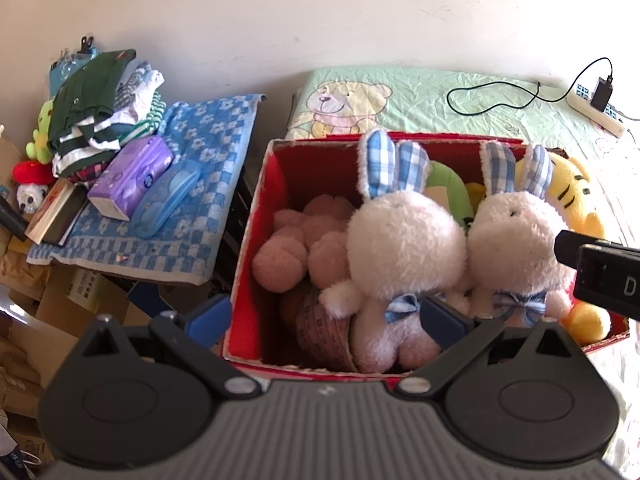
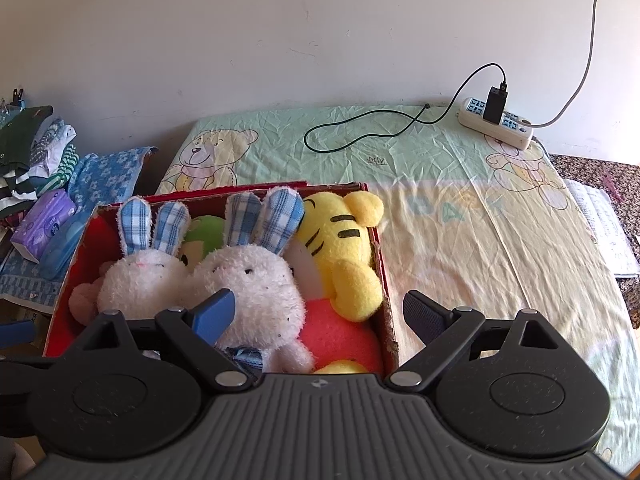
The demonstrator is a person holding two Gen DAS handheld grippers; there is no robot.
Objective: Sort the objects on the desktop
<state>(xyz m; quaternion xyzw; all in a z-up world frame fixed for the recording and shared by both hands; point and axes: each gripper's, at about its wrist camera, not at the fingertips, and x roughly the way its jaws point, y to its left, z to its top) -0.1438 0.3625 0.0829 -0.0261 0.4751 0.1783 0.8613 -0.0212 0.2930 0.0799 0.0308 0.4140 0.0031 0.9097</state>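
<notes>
A red cardboard box (image 1: 440,135) (image 2: 86,248) on the bed holds plush toys. Two white rabbits with blue plaid ears sit side by side, the left one (image 1: 404,240) (image 2: 140,276) and the right one (image 1: 516,236) (image 2: 256,280). A yellow tiger (image 1: 572,196) (image 2: 340,240), a green plush (image 1: 448,188), a pink plush (image 1: 304,240) and an orange-red plush (image 2: 340,332) fill the rest. My left gripper (image 1: 326,318) is open around the left rabbit's lower body, holding nothing. My right gripper (image 2: 320,310) is open over the box's near right corner, holding nothing.
A bear-print sheet (image 2: 460,200) covers the bed, with a power strip (image 2: 496,122) and black cable (image 2: 360,136) at the back. Left of the box, a blue towel (image 1: 208,168) carries a tissue pack (image 1: 128,178), a blue case (image 1: 166,204) and folded clothes (image 1: 96,100). Cardboard boxes (image 1: 72,300) lie below.
</notes>
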